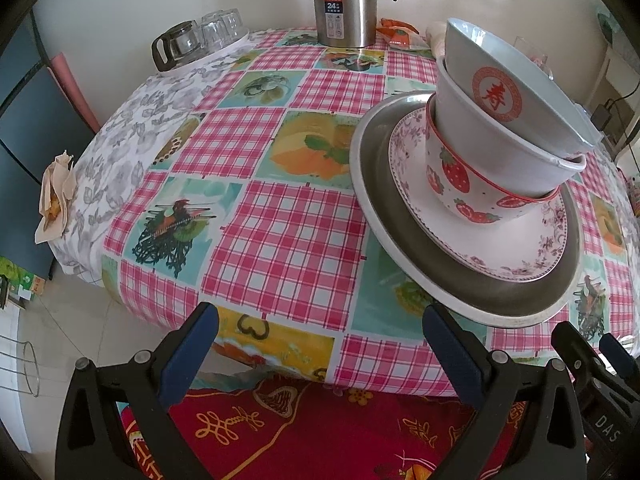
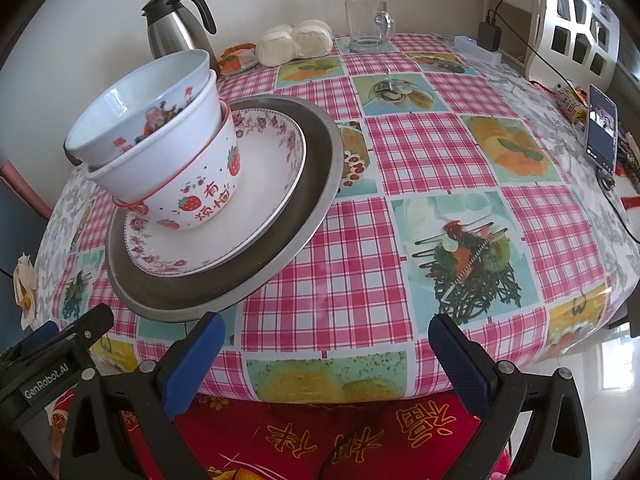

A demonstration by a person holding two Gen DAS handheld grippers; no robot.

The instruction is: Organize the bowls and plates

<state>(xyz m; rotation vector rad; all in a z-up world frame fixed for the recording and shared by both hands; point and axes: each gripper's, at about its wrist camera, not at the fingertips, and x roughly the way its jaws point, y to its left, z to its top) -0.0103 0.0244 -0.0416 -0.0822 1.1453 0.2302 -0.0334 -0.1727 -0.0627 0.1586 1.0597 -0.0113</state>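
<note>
Resting on the checked-cloth surface [image 1: 280,216] is one finished stack: a metal tray [image 1: 404,240] at the bottom, a floral-rimmed plate [image 1: 500,240] on it, a strawberry-print bowl [image 1: 460,184] on the plate, then a plain white bowl [image 1: 480,148], and a pale bowl with a red character medallion [image 1: 516,84] nested on top, tilted.

From your left gripper [image 1: 320,356], the stack sits at about two o'clock, its tray rim just beyond the right finger. Your left fingers [image 1: 188,356] are spread wide and grip nothing; only cloth and a red embroidered fabric [image 1: 320,432] show between them.

From your right gripper [image 2: 324,364], the same stack lies at about ten o'clock, with the tray [image 2: 316,184] edge just above the left finger. Your right fingers [image 2: 460,364] also stand wide apart with nothing between them. Each gripper shows at the edge of the other's view, close beside it.

At twelve o'clock in the left view a steel thermos jug [image 1: 344,4] stands by the wall, with a tray of upturned glasses and a glass pot [image 1: 200,40] at eleven o'clock. In the right view a glass mug [image 2: 368,26] stands at twelve o'clock, bagged white buns [image 2: 296,42] just left of it, and a lit phone [image 2: 602,128] propped at two o'clock. A crumpled tissue [image 1: 54,196] sits at the surface's left edge.
</note>
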